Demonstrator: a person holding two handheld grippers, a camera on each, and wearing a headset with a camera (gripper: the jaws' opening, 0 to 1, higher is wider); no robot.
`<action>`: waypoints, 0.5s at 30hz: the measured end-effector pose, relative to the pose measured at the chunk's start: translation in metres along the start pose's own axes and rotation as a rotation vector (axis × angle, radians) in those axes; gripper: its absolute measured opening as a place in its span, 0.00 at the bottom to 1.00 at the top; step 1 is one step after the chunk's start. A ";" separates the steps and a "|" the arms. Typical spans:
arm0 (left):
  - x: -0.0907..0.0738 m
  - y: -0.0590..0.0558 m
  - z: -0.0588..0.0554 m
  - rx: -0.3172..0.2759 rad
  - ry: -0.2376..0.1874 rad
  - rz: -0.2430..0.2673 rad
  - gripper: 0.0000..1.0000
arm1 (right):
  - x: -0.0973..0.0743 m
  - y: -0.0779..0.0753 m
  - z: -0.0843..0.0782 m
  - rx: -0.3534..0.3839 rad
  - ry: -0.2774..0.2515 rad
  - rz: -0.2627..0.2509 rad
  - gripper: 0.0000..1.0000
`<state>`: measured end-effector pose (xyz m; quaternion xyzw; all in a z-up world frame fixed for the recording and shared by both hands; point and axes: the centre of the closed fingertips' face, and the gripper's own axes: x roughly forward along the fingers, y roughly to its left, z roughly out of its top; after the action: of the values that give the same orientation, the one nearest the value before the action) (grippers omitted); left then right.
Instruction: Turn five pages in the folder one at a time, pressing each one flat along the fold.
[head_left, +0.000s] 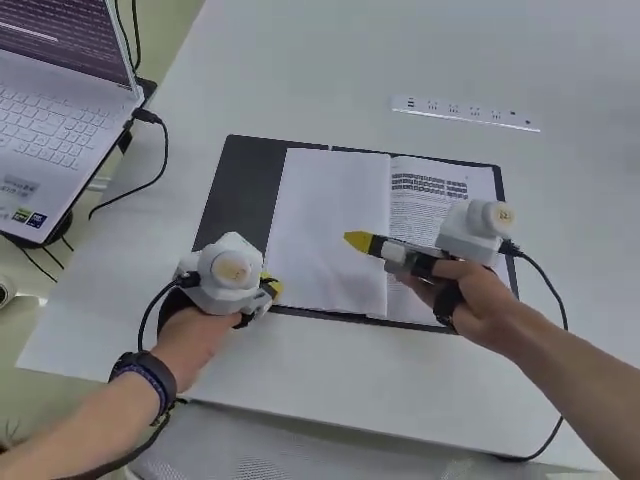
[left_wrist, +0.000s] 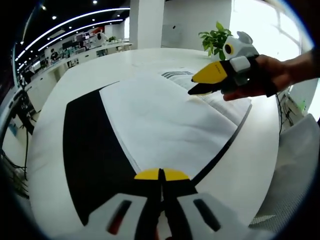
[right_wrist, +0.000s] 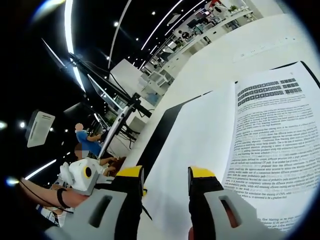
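An open folder lies on the white table, its black cover (head_left: 235, 190) bare at the left. A blank white page (head_left: 325, 225) lies over the left half and a printed page (head_left: 440, 200) over the right. My right gripper (head_left: 356, 241) reaches leftward low over the fold, its yellow-tipped jaws open with nothing between them (right_wrist: 162, 175). The blank page (right_wrist: 200, 135) and printed page (right_wrist: 270, 135) spread ahead of it. My left gripper (head_left: 270, 289) rests at the folder's near left edge, jaws shut (left_wrist: 161, 174) over the cover (left_wrist: 90, 150). The right gripper (left_wrist: 210, 77) appears there too.
An open laptop (head_left: 50, 90) sits at the far left with a cable (head_left: 140, 180) running off it. A white power strip (head_left: 465, 112) lies beyond the folder. The table's near edge (head_left: 330, 420) runs just under my arms.
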<state>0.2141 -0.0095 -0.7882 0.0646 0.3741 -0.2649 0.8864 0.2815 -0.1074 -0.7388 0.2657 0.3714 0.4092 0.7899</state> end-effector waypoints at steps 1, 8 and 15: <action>0.000 0.000 0.000 0.003 -0.001 0.002 0.00 | 0.000 -0.001 0.001 0.001 0.001 -0.001 0.33; 0.000 0.000 -0.001 0.034 -0.005 0.010 0.00 | -0.002 -0.003 0.005 -0.002 -0.003 -0.005 0.32; 0.000 0.001 0.000 0.017 -0.030 0.016 0.00 | -0.005 0.000 0.003 -0.030 0.023 -0.012 0.30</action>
<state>0.2141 -0.0087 -0.7880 0.0713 0.3582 -0.2619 0.8933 0.2818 -0.1121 -0.7356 0.2472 0.3758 0.4131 0.7918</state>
